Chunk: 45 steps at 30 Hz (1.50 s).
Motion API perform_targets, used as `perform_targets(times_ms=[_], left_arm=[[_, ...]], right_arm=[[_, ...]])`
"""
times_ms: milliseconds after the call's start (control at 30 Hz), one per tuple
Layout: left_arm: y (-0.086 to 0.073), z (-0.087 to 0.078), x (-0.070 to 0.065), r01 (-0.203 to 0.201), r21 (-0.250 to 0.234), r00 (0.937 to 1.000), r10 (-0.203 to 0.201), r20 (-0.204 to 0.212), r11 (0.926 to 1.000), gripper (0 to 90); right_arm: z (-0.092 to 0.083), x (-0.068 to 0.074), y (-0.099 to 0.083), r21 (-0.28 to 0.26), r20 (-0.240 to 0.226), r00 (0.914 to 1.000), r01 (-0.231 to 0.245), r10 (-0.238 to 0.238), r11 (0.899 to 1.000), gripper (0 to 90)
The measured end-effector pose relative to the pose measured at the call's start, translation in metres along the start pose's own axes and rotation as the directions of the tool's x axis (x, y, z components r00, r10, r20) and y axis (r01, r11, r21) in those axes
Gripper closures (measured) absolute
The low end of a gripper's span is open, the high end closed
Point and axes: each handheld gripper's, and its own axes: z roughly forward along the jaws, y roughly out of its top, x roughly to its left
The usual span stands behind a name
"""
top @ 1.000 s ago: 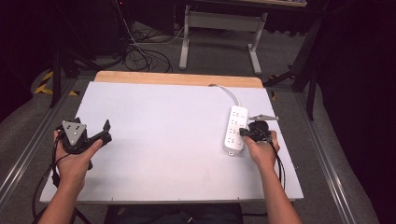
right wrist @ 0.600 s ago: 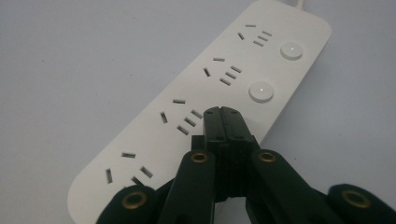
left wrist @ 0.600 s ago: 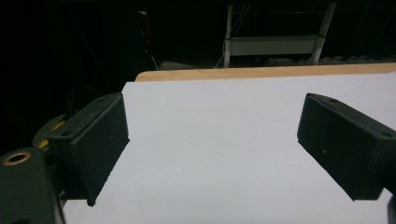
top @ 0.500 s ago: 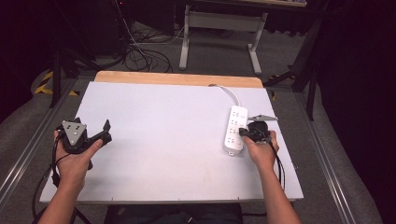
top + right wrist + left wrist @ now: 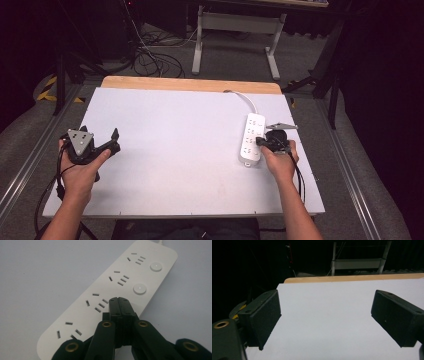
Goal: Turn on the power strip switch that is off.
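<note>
Your right gripper point(image 5: 261, 141) sits at the right side of the table point(image 5: 175, 150), its jaws pressed fully together with nothing between them. In the right gripper view the closed tips point(image 5: 119, 301) lie over the power strip point(image 5: 110, 297), at the edge of its third socket group from the far end and just beside where a third round button would stand; whether they touch the casing you cannot tell from these pictures. Two round buttons point(image 5: 139, 289) are visible farther along the strip.

The power strip point(image 5: 251, 139) lies flat on the right part of the table, long axis running near to far, its white cord point(image 5: 245, 99) leaving the far end toward the wooden edge (the cord curves left).

Your left gripper point(image 5: 107, 142) is held at the near left of the table, well apart from the strip. Its jaws stand wide open, and in the left gripper view the two pads point(image 5: 265, 315) frame bare table surface point(image 5: 324, 320), gripping nothing.
</note>
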Motion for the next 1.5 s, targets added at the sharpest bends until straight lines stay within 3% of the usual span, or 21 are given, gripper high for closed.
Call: perform_targets(times_ms=[667, 833, 933, 1333, 1500], left_arm=[[0.0, -0.002, 0.0, 0.006, 0.001, 1.0, -0.006, 0.002, 1.0, 9.6], [0.0, -0.001, -0.001, 0.002, -0.001, 1.0, -0.002, 0.005, 1.0, 9.6], [0.0, -0.001, -0.001, 0.0, 0.002, 1.0, 0.0, 0.007, 1.0, 9.6], [0.0, 0.0, -0.002, 0.003, 0.002, 0.9999, -0.003, 0.012, 1.0, 9.6], [0.0, 0.0, -0.002, 0.001, 0.002, 0.9999, -0.001, 0.014, 1.0, 9.6]], right_arm=[[0.0, 0.001, 0.0, -0.008, 0.01, 0.9999, 0.003, -0.003, 1.0, 90.0], [-0.002, 0.001, -0.001, -0.04, 0.022, 0.9996, 0.02, -0.019, 0.999, 90.0], [-0.008, -0.001, 0.001, -0.095, 0.011, 0.9999, 0.006, -0.005, 0.995, 90.0], [-0.016, -0.004, 0.0, -0.126, 0.0, 1.0, 0.002, -0.002, 0.992, 90.0], [-0.021, -0.005, 0.0, -0.151, -0.016, 0.9999, -0.005, 0.003, 0.988, 76.2]])
